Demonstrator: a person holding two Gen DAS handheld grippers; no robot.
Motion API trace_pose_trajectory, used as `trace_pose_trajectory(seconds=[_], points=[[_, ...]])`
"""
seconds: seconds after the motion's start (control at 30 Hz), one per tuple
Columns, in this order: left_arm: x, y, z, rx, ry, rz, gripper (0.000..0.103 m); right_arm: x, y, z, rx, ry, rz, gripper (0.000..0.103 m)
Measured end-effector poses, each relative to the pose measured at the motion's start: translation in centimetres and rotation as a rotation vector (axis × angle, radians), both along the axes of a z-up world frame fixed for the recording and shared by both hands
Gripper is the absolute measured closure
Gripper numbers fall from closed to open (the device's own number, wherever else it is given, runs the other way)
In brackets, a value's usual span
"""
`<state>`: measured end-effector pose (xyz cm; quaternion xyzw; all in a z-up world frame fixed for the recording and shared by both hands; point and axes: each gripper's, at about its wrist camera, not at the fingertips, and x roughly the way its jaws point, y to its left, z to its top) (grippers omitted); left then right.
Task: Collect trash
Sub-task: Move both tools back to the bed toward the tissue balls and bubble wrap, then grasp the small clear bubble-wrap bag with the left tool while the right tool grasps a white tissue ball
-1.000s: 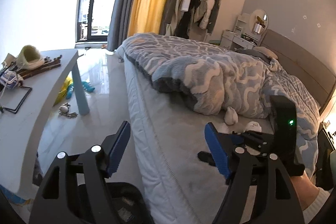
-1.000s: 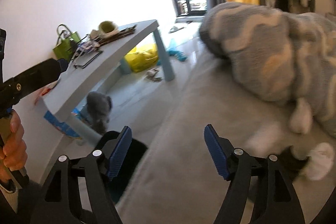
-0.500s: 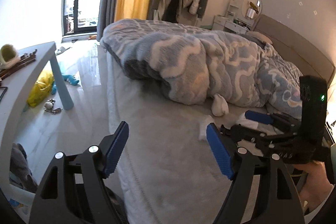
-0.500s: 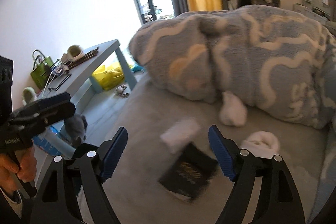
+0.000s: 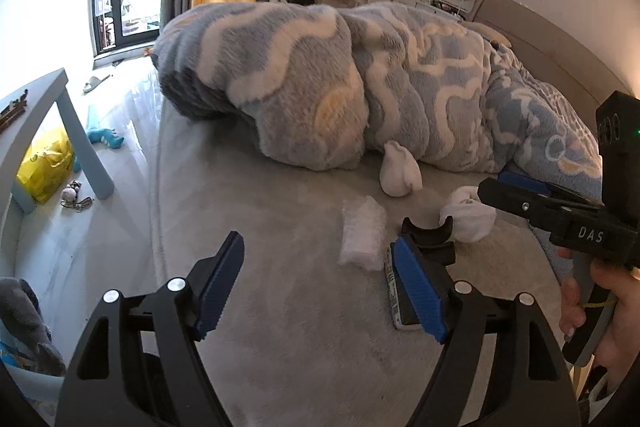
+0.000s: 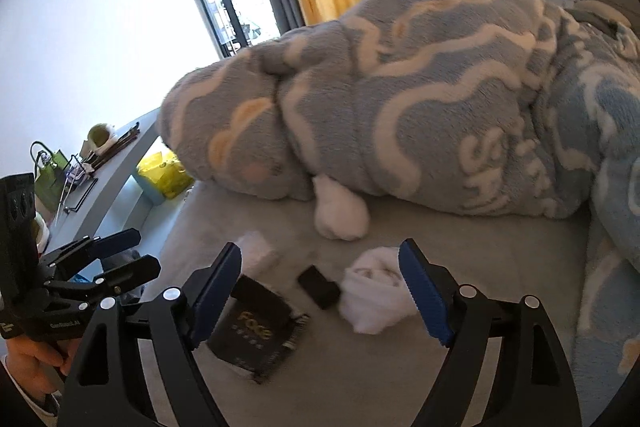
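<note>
Both tools gape, empty. Crumpled tissue (image 6: 376, 295) lies on the bed (image 6: 480, 267) between right tool (image 6: 320, 291) fingers; left tool (image 5: 320, 291) farther

You see fleecy plush blanket (image 6: 400, 107), short-pile matt bed (image 5: 280, 327) cover, soft crumpled white tissue wads (image 6: 378, 301), glossy black pack (image 6: 256, 335), ribbed blue pads (image 6: 424, 291).
</note>
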<state>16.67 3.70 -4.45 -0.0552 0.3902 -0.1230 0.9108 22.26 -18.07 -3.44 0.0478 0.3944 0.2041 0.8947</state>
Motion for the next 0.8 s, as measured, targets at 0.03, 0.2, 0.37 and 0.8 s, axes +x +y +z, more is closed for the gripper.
trace_pose_trajectory(seconds=[0.03, 0.2, 0.37, 0.8], points=[[0.3, -0.2, -0.3, -0.007, 0.008, -0.002, 0.023, 0.2, -0.5, -0.4, 0.009, 0.012, -0.004, 0.021], [1.4, -1.3, -1.2, -0.015, 0.032, -0.012, 0.024, 0.8, -2.3, -1.2, 0.053, 0.050, -0.030, 0.021], [2.6, -1.7, -2.9, 0.008, 0.086, 0.004, 0.031, 1.2, -3.6, -1.4, 0.075, 0.063, -0.044, 0.021], [4.0, -2.8, -4.1, -0.074, 0.124, -0.023, 0.033, 1.7, -5.6, -2.2, 0.084, 0.086, -0.062, 0.021]])
